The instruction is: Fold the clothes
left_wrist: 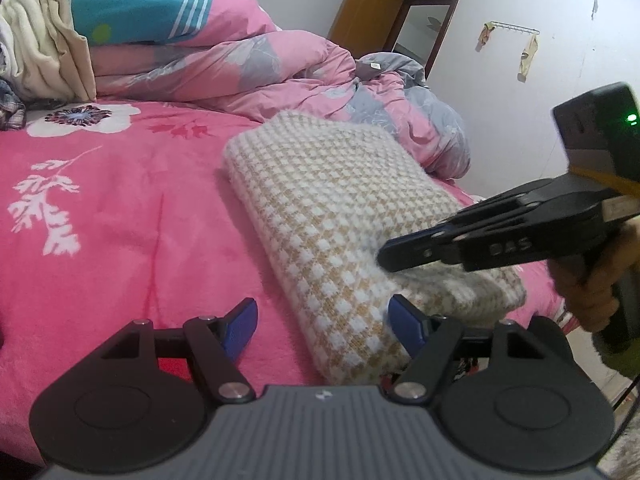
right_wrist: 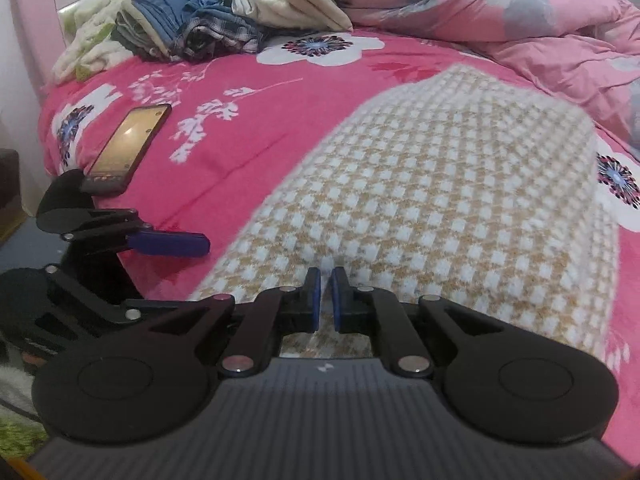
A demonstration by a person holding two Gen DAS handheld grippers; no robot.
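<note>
A folded beige-and-white checked knit sweater (left_wrist: pixel 340 208) (right_wrist: pixel 440 192) lies on the pink flowered bedsheet (left_wrist: pixel 120 216). My left gripper (left_wrist: pixel 322 316) is open at the sweater's near end. Its left finger stands over the sheet, and its right finger sits against the knit. In the right wrist view, one blue finger (right_wrist: pixel 172 242) of it shows at the left, beside the sweater's edge. My right gripper (right_wrist: pixel 326 280) (left_wrist: pixel 384 258) is shut, held by a hand (left_wrist: pixel 588 280). Its tips are down on top of the sweater near its right side. I see no cloth pinched between them.
A phone (right_wrist: pixel 128 148) lies on the sheet near the bed's left edge. Crumpled clothes (right_wrist: pixel 192 28) and cream fabric (left_wrist: pixel 44 52) are piled at the head of the bed. A bunched pink duvet (left_wrist: pixel 248 64) runs along the far side. Behind it are a wall and a wooden door (left_wrist: pixel 364 4).
</note>
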